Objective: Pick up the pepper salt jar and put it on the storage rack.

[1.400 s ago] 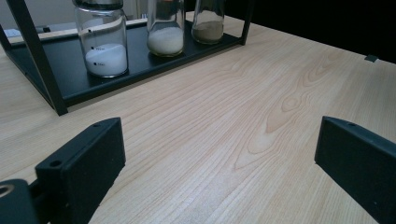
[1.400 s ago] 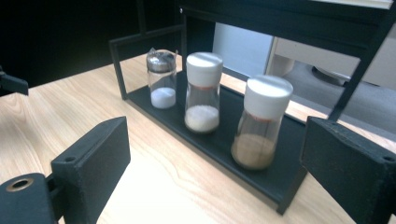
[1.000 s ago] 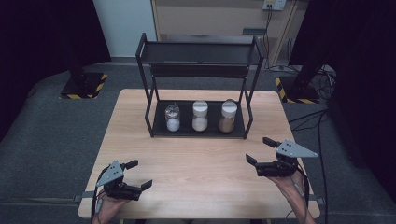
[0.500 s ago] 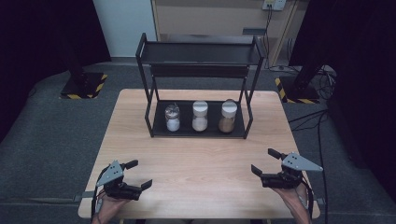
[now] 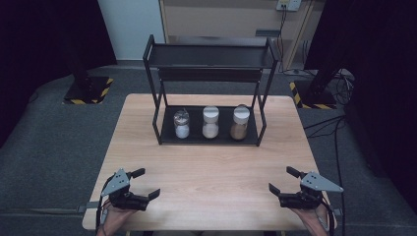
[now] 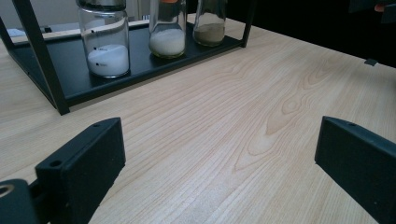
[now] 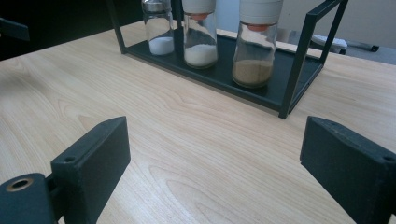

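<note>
Two black jaws of the left hand-held gripper (image 6: pixel 219 172) rise at seven and four o'clock, standing wide apart with bare wooden bench (image 6: pixel 261 107) between them. Toward eleven o'clock a black rack (image 6: pixel 60 77) stands on the bench; its bottom tray carries three glass jars (tops cut off): white powder (image 6: pixel 105 44), pale grains (image 6: pixel 167 30), brownish contents (image 6: pixel 210 23).

Grey carpet floor (image 5: pixel 59 137) surrounds a wooden table (image 5: pixel 216 167) before dark curtains (image 5: pixel 44 34).
</note>
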`<state>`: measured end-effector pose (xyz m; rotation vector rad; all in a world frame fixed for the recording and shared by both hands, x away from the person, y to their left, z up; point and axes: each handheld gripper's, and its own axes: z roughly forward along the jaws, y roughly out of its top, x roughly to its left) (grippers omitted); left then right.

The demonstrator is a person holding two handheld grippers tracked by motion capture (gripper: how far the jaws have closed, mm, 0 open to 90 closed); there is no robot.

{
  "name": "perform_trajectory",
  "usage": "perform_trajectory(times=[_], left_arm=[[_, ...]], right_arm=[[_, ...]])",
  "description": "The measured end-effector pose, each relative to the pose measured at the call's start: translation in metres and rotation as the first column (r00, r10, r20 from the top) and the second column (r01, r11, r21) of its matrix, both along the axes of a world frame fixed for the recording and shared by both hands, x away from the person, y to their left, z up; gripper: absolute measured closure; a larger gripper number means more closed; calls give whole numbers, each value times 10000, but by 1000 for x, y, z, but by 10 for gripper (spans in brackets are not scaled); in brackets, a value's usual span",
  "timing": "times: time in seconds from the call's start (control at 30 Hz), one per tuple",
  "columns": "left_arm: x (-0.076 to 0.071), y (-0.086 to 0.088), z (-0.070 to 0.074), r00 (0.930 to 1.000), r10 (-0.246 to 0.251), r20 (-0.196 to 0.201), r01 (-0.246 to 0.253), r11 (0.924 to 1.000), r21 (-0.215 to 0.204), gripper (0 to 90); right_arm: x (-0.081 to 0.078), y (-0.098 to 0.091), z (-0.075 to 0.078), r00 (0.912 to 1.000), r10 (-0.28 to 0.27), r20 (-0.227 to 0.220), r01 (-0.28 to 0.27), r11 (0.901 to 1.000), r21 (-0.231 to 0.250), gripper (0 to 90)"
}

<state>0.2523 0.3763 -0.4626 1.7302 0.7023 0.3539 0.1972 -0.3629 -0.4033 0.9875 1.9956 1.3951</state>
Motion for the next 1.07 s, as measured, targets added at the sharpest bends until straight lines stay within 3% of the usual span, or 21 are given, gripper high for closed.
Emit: perform_trajectory(times=[0.1, 0.23, 1.07], left_arm=[[0, 1, -1, 10000, -10, 73, 10, 10000, -83, 7], [0, 2, -2, 10000, -43, 87, 45, 9998, -185, 8], [1, 2, -2, 9999, -100, 124, 103, 9996, -245, 7]], right_arm=[[0, -1, -2, 10000, -22, 34, 22, 10000, 5, 80], [-5, -2, -6, 9990, -60, 450, 67, 9999, -145, 81], [-2, -6, -10, 9994, 58, 333, -56, 10000, -46, 81]])
